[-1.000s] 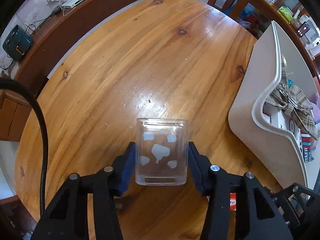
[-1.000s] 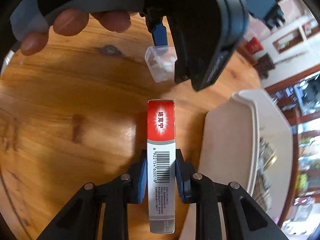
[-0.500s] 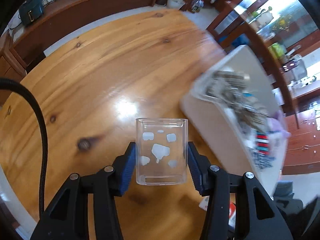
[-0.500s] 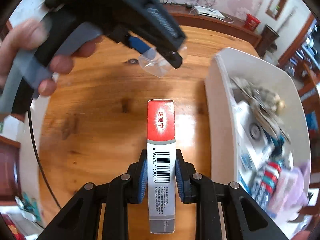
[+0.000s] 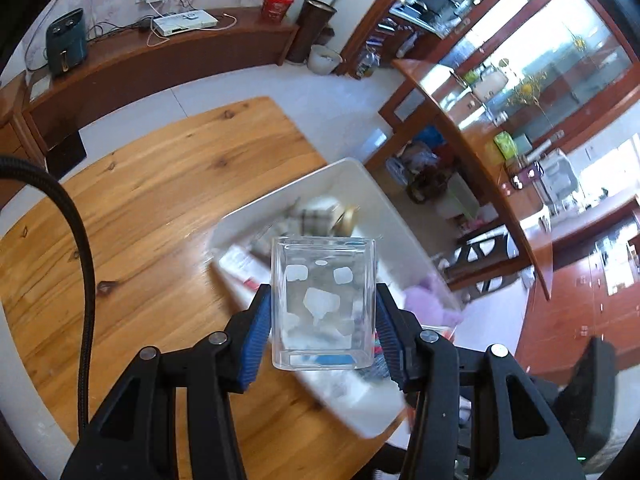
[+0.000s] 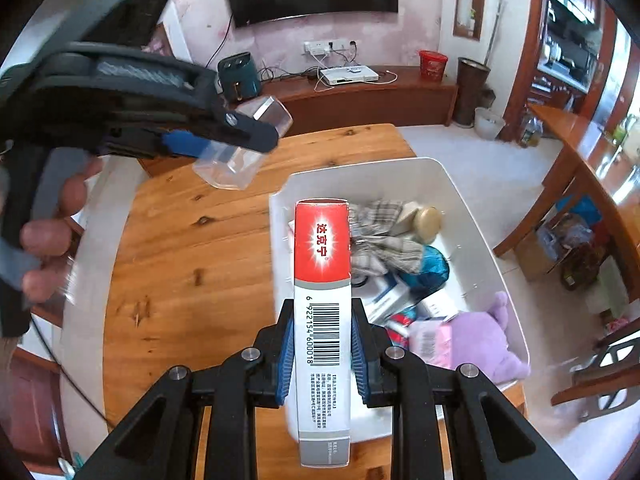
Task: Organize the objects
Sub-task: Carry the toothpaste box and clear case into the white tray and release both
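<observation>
bright daylight from right | glare on table (image 5: 160,216) | bin (image 5: 400,232) motion-blurred | fisheye edges dark

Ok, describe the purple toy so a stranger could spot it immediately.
Find the white bin at the right edge of the wooden table. In its near right corner lies the purple plush toy, beside a pink packet. It is the only soft, fuzzy lilac thing among boxes and checked cloth.
</observation>
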`<state>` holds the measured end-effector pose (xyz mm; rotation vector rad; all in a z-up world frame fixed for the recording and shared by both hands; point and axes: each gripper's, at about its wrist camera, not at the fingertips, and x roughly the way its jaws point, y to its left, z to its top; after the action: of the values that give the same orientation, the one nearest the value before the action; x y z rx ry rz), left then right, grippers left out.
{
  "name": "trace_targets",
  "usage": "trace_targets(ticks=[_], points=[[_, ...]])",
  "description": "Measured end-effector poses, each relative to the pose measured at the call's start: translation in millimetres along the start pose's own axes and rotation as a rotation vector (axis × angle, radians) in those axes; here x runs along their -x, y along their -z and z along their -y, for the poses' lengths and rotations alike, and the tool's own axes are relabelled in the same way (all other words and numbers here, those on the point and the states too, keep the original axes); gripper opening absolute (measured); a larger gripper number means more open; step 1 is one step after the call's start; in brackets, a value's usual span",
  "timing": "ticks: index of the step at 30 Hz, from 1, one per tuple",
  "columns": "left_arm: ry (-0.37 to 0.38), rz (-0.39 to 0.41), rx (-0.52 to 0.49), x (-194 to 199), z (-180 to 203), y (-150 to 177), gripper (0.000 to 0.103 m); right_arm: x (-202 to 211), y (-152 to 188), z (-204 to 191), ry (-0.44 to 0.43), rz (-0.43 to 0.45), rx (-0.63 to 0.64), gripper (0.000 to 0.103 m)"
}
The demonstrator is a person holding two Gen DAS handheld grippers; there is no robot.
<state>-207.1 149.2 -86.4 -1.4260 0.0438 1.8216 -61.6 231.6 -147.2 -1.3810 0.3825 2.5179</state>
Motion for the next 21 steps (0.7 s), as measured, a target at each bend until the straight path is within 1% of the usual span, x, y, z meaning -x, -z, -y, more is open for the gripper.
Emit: trace_targets(ticks=[3, 6, 10, 11, 12, 14, 16, 17, 18, 19, 20, 21], points=[[-0.016, 0.013, 0.062, -16.3, 18.8, -8.6, 0.053, -15.8, -2.5, 26.1, -0.067, -0.047, 0.028, 0.025], [-0.035, 0.019, 0.099, -33.3, 37.1, -13.9, 0.053, -24.0, -4.4, 43.6, -0.128, -0.061, 0.06, 0.025], [-0.044, 0.012, 0.161, -59.5, 53.3, -21.4, 0.053, -38.4, -8.7, 60.3, -0.255, -0.075, 0.058, 0.028], [-0.044, 0.009, 0.176, -64.2, 54.5, -23.1, 0.053, -42.4, -9.2, 62.1, -0.283, -0.07, 0.059, 0.032], [-0.048, 0.006, 0.191, -68.0, 55.9, -25.3, 0.053, -45.3, -9.2, 62.0, -0.292, -0.073, 0.066, 0.044], [-0.074, 0.005, 0.204, -74.2, 57.4, -28.1, 0.053, -49.0, -7.9, 61.7, -0.328, -0.077, 0.093, 0.054], [-0.1, 0.014, 0.213, -75.4, 57.5, -27.7, 0.054, -48.7, -5.6, 63.6, -0.362, -0.083, 0.11, 0.057], [-0.116, 0.019, 0.222, -76.3, 56.1, -26.9, 0.056, -47.5, -3.8, 66.3, -0.377, -0.087, 0.126, 0.059], [-0.12, 0.018, 0.238, -78.7, 53.6, -26.1, 0.059, -47.3, -2.7, 67.7, -0.378, -0.088, 0.136, 0.06], [-0.115, 0.018, 0.256, -80.1, 50.9, -24.8, 0.066, -46.8, -0.9, 70.6, -0.374, -0.09, 0.151, 0.06], [-0.106, 0.02, 0.277, -81.5, 47.8, -23.0, 0.069, -46.7, 1.2, 74.5, -0.369, -0.095, 0.165, 0.06], [-0.099, 0.019, 0.288, -82.4, 45.9, -21.9, 0.071, -47.1, 2.7, 78.5, -0.361, -0.098, 0.173, 0.06]])
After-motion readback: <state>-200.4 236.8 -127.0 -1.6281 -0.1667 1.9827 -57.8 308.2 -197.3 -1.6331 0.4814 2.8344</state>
